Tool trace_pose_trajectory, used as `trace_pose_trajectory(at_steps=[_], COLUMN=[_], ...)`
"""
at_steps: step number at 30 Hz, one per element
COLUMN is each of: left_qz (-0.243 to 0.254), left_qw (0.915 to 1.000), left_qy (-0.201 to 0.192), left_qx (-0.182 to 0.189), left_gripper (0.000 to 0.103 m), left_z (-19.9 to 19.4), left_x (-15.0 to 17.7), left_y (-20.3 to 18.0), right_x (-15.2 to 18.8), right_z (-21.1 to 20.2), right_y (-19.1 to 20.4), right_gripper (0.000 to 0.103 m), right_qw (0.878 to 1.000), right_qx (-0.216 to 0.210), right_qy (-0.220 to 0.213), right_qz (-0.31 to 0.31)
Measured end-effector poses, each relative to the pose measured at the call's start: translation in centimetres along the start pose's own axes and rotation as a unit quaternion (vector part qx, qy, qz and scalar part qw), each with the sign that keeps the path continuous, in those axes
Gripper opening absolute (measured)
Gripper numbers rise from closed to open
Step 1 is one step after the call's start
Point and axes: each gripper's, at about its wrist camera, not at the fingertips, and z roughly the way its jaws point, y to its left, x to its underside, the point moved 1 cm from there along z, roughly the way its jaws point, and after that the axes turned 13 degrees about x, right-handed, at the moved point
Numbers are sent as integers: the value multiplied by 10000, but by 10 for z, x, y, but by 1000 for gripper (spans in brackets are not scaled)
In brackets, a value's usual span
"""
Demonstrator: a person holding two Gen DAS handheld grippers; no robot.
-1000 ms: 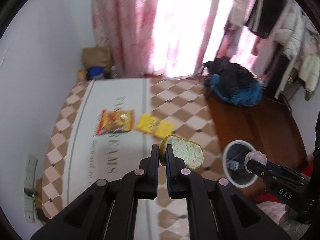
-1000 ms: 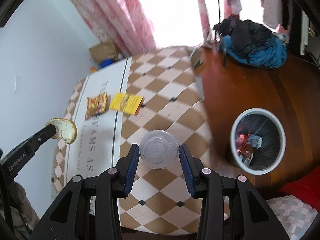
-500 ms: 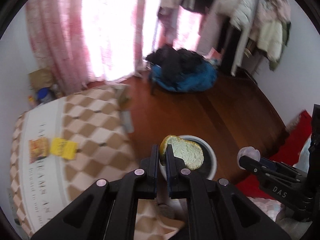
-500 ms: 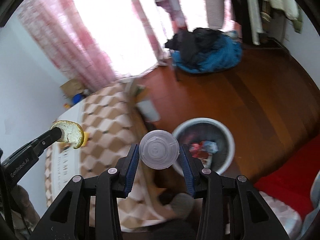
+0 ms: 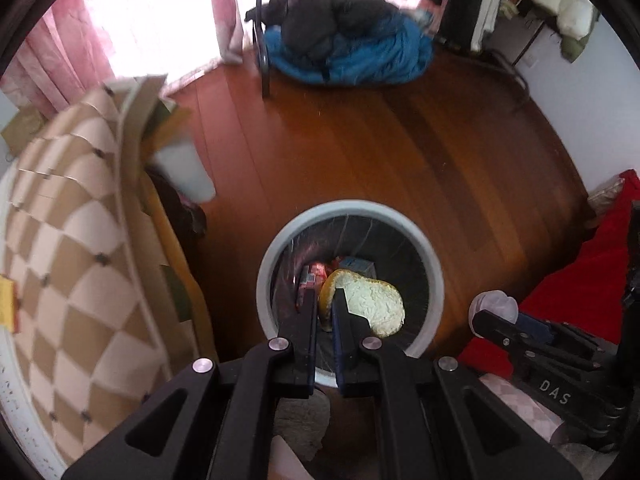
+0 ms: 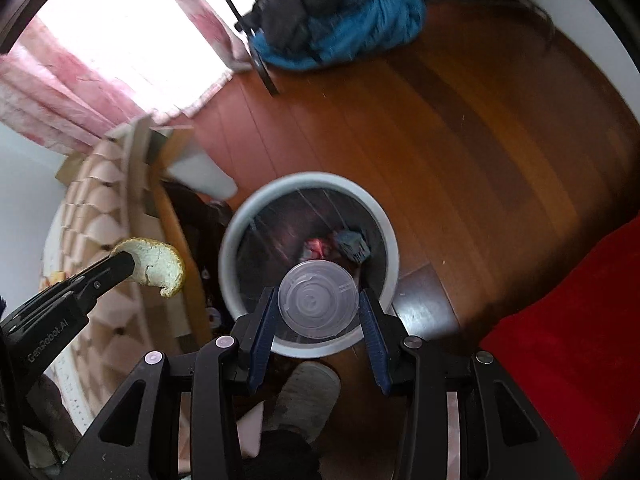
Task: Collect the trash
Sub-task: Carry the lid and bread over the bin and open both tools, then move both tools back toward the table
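Over the bin: both tongs point steeply down at the round grey trash bin (image 5: 434,276), which stands on the wooden floor (image 5: 400,152) beside the bed.
Left tongs (image 5: 325,306): pressed nearly together, pinching the edge of a piece of citrus peel (image 5: 372,302), white pith facing the camera.
Peel position: in the left wrist view it hangs over the bin's mouth; in the right wrist view it sits left of the rim, over the bed edge.
Right tongs (image 6: 318,307): pinching a clear plastic cup lid (image 6: 318,300) across its width, held flat over the near part of the bin opening.
Bin contents: black liner, with red and blue wrappers (image 6: 320,246) at the bottom.
Bed: checkered brown and cream quilt (image 5: 76,280) at the left.
Floor beyond: a blue and black heap of clothes (image 5: 348,52) near the pink curtains (image 5: 52,68).
Below the right tongs: a grey slipper (image 6: 306,398).
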Motion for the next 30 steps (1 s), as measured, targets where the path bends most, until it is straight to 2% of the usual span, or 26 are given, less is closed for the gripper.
trace_pose_trajectory(at_steps=[7, 9, 10, 11, 12, 13, 14, 16, 17, 18, 19, 22, 30], left_qz=[-214, -194, -169, -153, -132, -103, -79, -71, -73, -82, -83, -62, 39], left_qw=[9993, 9993, 9992, 9993, 9993, 9993, 9993, 9992, 9991, 9991, 9991, 9991, 9990], left_qy=[299, 304, 317, 308, 280, 254, 213, 200, 194, 176, 153, 88, -126], left_qx=[-63, -126, -154, -175, -229, -272, -298, -344, -369, -382, -385, -408, -434], left_gripper=[9, 16, 21, 40, 67, 76, 80, 81, 84, 95, 100, 103, 103], left_z=[22, 23, 22, 23, 23, 22, 20, 18, 16, 14, 13, 6, -27], left_x=[2, 4, 6, 7, 8, 9, 10, 9, 10, 11, 10, 11, 18], left_y=[12, 15, 15, 14, 14, 14, 14, 15, 16, 16, 17, 18, 10], right_x=[-12, -12, -13, -13, -14, -14, -14, -13, -12, -12, -11, -9, 2], right_z=[66, 77, 83, 88, 90, 90, 90, 86, 83, 81, 78, 65, 27], right_y=[4, 9, 12, 13, 15, 14, 16, 17, 17, 17, 16, 11, 5], right_gripper=[44, 44, 47, 56, 62, 74, 81, 87, 97, 103, 103, 103, 103], right_qw=[9991, 9986, 9983, 9980, 9978, 9978, 9978, 9977, 9974, 9971, 9968, 9956, 9943], right_qx=[21, 37, 84, 166, 204, 251, 296, 432, 507, 560, 599, 824, 1031], right_qy=[432, 532, 583, 615, 623, 610, 591, 525, 514, 507, 516, 451, 270], right_qz=[2, -35, -34, -47, -56, -22, -15, -69, -88, -100, -96, -36, 30])
